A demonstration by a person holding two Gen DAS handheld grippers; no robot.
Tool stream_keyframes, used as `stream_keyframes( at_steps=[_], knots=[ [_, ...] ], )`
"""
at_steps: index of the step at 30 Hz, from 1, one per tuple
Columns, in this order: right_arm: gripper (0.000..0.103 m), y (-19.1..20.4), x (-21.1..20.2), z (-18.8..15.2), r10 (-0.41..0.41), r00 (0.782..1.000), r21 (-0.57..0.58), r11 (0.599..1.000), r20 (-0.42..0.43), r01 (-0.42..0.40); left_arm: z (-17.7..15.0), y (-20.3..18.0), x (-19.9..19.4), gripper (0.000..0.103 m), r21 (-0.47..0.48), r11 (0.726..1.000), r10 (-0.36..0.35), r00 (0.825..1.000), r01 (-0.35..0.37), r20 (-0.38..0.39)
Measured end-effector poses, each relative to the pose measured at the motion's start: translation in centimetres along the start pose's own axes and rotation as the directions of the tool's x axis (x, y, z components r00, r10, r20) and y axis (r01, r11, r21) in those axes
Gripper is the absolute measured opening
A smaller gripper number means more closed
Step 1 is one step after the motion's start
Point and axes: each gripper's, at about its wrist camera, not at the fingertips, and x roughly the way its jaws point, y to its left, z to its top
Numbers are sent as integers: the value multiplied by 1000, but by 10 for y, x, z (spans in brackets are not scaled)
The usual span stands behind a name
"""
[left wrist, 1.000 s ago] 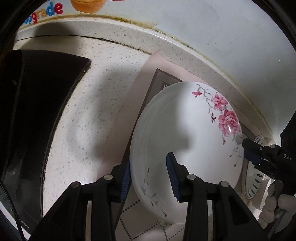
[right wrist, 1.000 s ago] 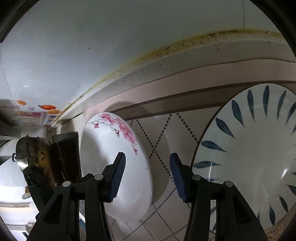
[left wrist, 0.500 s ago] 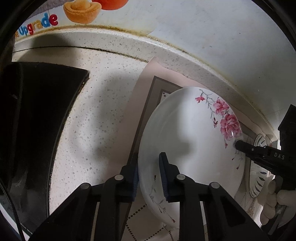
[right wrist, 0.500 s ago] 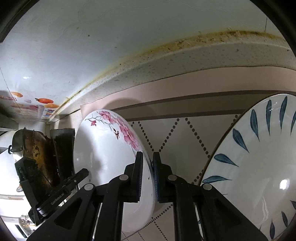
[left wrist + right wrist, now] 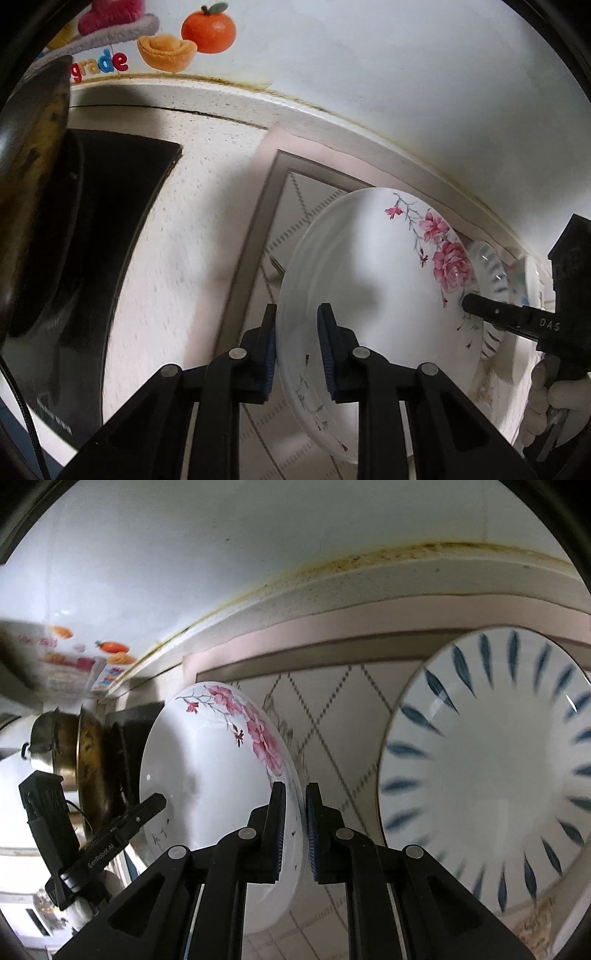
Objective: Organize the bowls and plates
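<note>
A white plate with pink flowers (image 5: 373, 280) (image 5: 207, 775) hangs above a beige patterned mat (image 5: 284, 221) (image 5: 332, 716), held at both sides. My left gripper (image 5: 297, 347) is shut on its near rim, one pad inside and one under the edge. My right gripper (image 5: 295, 823) is shut on the opposite rim, near the pink blossoms; it shows in the left wrist view as a black finger (image 5: 495, 314) at the plate's right edge. A larger white plate with blue leaf marks (image 5: 495, 775) (image 5: 487, 266) lies on the mat to the right.
A black cooktop (image 5: 99, 229) with a dark wok (image 5: 29, 206) (image 5: 88, 768) lies left of the mat. A speckled counter (image 5: 192, 229) runs to a white wall with a grimy seam (image 5: 369, 561). A gloved hand (image 5: 554, 410) holds the right gripper.
Both grippers closed on the flowered plate's rim, and it has risen off the mat and tilted. More of the wall sticker and the wok has come into view.
</note>
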Motion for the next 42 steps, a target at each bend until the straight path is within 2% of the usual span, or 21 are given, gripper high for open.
stream_keyframes(
  at_steps=[8, 16, 23, 29, 42],
  knots=[
    [12, -25, -54, -68, 18, 1000, -17, 1000, -13, -18, -56, -47, -35, 18, 43, 999, -19, 1000, 19, -6],
    [13, -75, -100, -139, 13, 1000, 11, 1000, -10, -13, -107, -95, -29, 18, 110, 993, -36, 998, 41, -51],
    [13, -124, -120, -187, -10, 1000, 60, 998, -12, 11, -137, -132, -5, 18, 167, 985, -32, 993, 50, -113],
    [13, -160, -117, -214, -17, 999, 99, 995, -30, 20, -152, -151, 17, 18, 202, 979, -2, 987, 35, -160],
    [13, -186, -114, -237, -45, 998, 109, 993, -43, 50, -173, -170, 42, 18, 268, 963, 66, 976, -8, -207]
  ],
)
